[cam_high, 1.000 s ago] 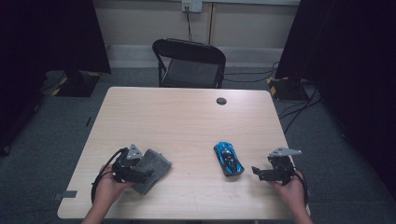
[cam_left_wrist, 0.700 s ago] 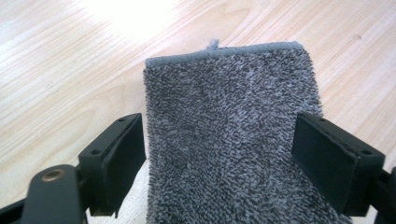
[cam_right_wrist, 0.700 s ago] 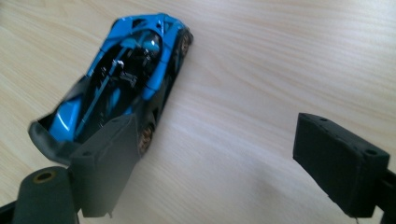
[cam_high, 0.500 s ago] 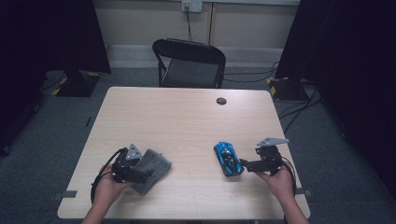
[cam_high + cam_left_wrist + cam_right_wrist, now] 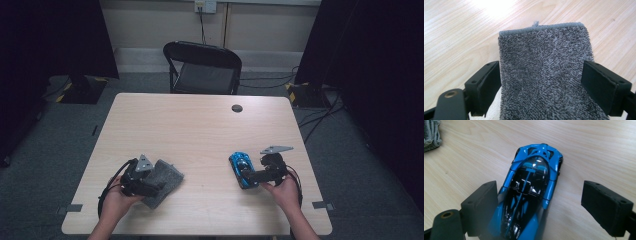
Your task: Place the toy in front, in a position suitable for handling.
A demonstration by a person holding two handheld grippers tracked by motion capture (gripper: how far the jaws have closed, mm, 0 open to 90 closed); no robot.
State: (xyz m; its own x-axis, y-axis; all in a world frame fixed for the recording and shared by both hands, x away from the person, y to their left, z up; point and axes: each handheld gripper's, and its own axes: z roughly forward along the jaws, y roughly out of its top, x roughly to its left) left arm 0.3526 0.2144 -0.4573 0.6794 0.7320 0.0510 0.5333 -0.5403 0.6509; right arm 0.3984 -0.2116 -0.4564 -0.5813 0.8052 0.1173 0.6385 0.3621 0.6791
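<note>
Right gripper view — glossy blue toy car, black canopy — jaws open astride it.

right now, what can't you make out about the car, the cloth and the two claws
- Toy car: its near end runs off the bottom edge of the right gripper view; in the high view the right claw covers part of it.
- Grey cloth: its near part is cut off by the bottom edge of the left gripper view, so its full length is hidden there.
- Left claw: whether the pads touch the cloth edges is unclear.
- Small dark disc on the table: too small to identify.
</note>
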